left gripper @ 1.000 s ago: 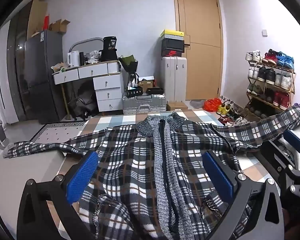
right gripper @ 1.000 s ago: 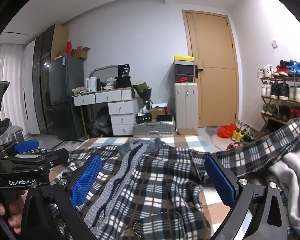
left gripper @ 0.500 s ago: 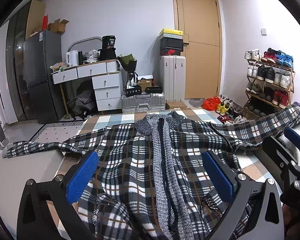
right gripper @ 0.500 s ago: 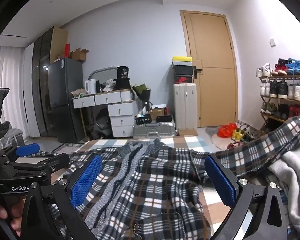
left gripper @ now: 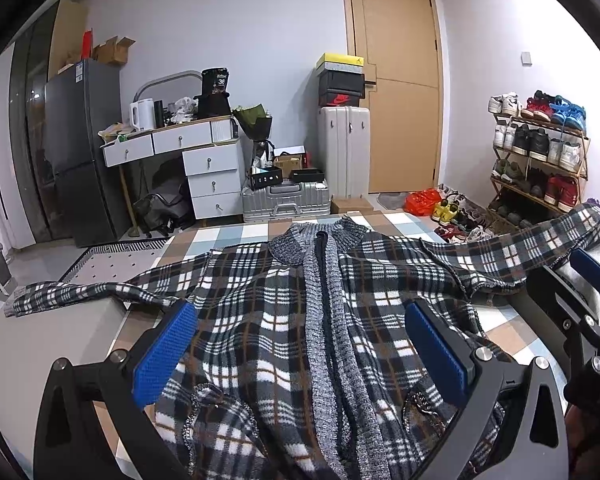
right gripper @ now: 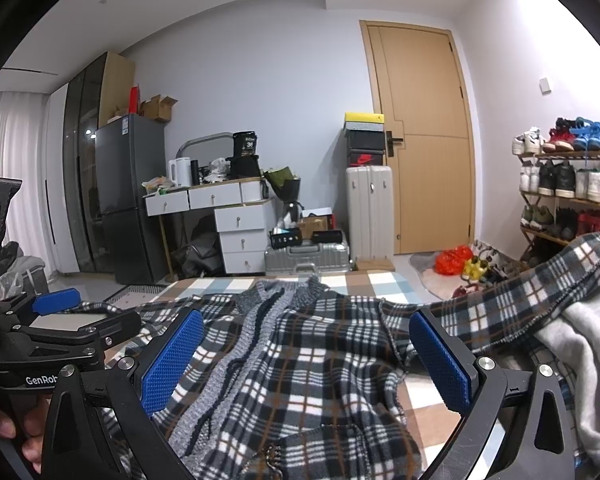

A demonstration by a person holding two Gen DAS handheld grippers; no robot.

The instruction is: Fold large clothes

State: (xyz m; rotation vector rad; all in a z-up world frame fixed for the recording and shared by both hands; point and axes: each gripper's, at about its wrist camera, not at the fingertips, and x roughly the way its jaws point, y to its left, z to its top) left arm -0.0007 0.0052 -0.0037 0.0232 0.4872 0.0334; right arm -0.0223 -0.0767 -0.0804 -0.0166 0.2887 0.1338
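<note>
A black, white and brown plaid cardigan (left gripper: 268,320) with a grey knit collar and front band lies spread front-up on a checked cloth (left gripper: 236,236), sleeves stretched to both sides. My left gripper (left gripper: 300,352) hovers open above its lower middle, nothing between the blue pads. In the right wrist view the same cardigan (right gripper: 312,352) lies under my open right gripper (right gripper: 306,360), over the garment's right half. The right sleeve (right gripper: 540,292) runs up onto a grey garment (right gripper: 580,340). The left gripper (right gripper: 56,320) shows at that view's left edge, held by a hand (right gripper: 4,420).
Beyond the cloth's far edge stand a silver suitcase (left gripper: 284,200), a white drawer desk (left gripper: 204,160), a dark fridge (left gripper: 84,152) and a wooden door (left gripper: 396,80). A shoe rack (left gripper: 540,160) fills the right wall. The left sleeve (left gripper: 80,292) drapes over a pale surface (left gripper: 52,340).
Both views have tilted up slightly, so the cardigan sits a little lower in each frame. The grippers stay open and the cardigan has not moved.
</note>
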